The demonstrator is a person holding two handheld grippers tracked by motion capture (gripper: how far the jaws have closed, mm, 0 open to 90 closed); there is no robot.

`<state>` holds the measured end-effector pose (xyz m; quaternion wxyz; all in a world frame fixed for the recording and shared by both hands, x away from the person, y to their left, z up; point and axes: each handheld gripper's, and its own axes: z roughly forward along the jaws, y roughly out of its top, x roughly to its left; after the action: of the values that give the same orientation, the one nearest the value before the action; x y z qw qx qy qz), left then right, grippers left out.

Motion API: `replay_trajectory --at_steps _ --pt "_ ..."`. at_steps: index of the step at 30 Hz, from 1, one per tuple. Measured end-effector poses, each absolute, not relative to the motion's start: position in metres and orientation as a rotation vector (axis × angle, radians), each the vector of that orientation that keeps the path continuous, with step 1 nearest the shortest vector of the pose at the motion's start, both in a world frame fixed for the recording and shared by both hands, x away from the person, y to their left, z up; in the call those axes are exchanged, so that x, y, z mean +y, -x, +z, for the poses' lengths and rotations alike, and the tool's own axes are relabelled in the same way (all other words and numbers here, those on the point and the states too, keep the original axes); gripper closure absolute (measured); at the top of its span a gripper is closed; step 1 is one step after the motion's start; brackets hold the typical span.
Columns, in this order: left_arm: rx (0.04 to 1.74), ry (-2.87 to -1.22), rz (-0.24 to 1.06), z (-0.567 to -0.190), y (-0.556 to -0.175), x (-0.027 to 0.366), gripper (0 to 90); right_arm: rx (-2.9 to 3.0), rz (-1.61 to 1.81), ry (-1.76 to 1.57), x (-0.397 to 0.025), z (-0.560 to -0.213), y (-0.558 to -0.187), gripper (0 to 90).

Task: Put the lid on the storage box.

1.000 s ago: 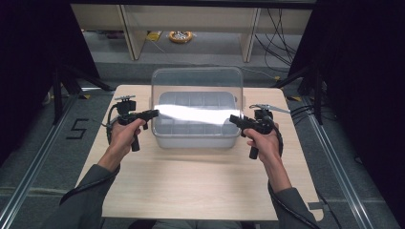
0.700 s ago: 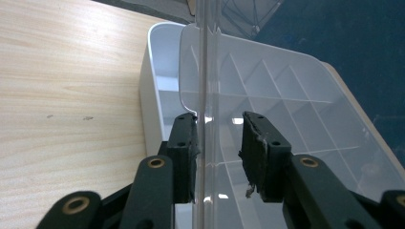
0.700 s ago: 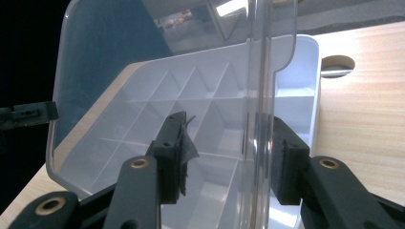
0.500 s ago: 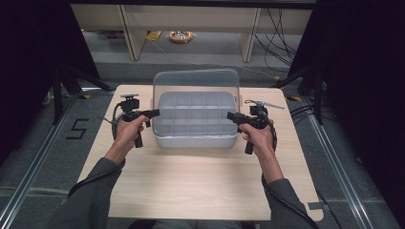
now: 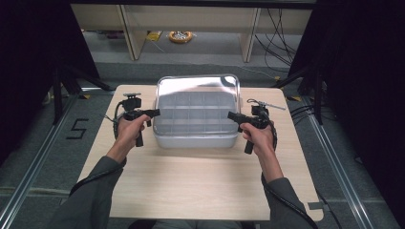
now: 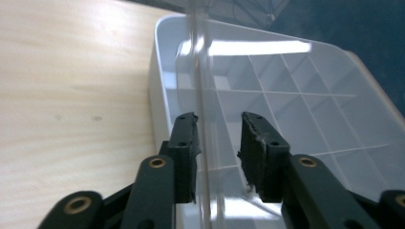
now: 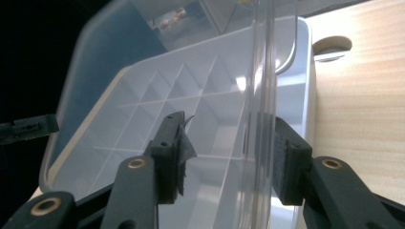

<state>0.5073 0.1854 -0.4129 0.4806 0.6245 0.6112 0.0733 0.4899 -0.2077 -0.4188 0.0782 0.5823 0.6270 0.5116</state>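
In both gripper views, parted jaws straddle the clear lid [image 6: 200, 71] edge.

A divided box [image 5: 196, 121] sits at the frame's centre on the bench [image 5: 191, 186], its lid [image 5: 198, 86] raised behind. The left tool [image 5: 154, 113] flanks its left side, the right tool [image 5: 231, 115] its right.
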Motion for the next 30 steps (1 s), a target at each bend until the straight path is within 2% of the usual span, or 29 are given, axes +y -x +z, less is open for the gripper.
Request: replay_trajectory --at_steps 1,3,5,7,11,14,16,22,26,27,30 --pt "1.474 -1.534 0.171 -0.410 -0.506 0.180 72.0 1.887 1.530 -1.678 -0.208 -0.420 -0.491 56.3" --pt "1.431 -1.628 0.287 -0.404 -0.504 0.165 71.5 1.875 1.490 -1.754 -0.200 -0.419 -0.489 55.0" --pt "1.437 -1.628 0.250 -0.401 -0.505 0.159 70.4 1.879 1.515 -1.797 -0.199 -0.422 -0.490 56.3" --pt "1.427 -1.627 0.288 -0.399 -0.506 0.157 69.3 1.900 1.446 -1.727 -0.202 -0.429 -0.495 56.9" --pt "1.459 -1.640 0.298 -0.405 -0.509 0.169 61.8 1.891 1.463 -1.872 -0.205 -0.443 -0.495 56.7" --pt "1.532 -1.616 0.309 -0.415 -0.515 0.185 61.4 1.915 1.468 -1.771 -0.210 -0.449 -0.498 56.4" --pt "1.579 -1.588 0.317 -0.423 -0.518 0.194 57.8 1.900 1.469 -1.819 -0.206 -0.446 -0.496 55.5" --pt "1.638 -1.510 0.225 -0.441 -0.521 0.213 52.5 1.979 1.348 -1.774 -0.200 -0.437 -0.499 47.8" --pt "1.660 -1.471 0.206 -0.448 -0.523 0.220 49.7 2.044 1.238 -1.724 -0.204 -0.437 -0.502 38.1" --pt "1.658 -1.462 0.192 -0.450 -0.524 0.220 48.9 2.048 1.242 -1.751 -0.206 -0.440 -0.501 40.9" --pt "1.659 -1.448 0.158 -0.454 -0.524 0.218 48.3 2.057 1.262 -1.712 -0.209 -0.445 -0.502 41.9"
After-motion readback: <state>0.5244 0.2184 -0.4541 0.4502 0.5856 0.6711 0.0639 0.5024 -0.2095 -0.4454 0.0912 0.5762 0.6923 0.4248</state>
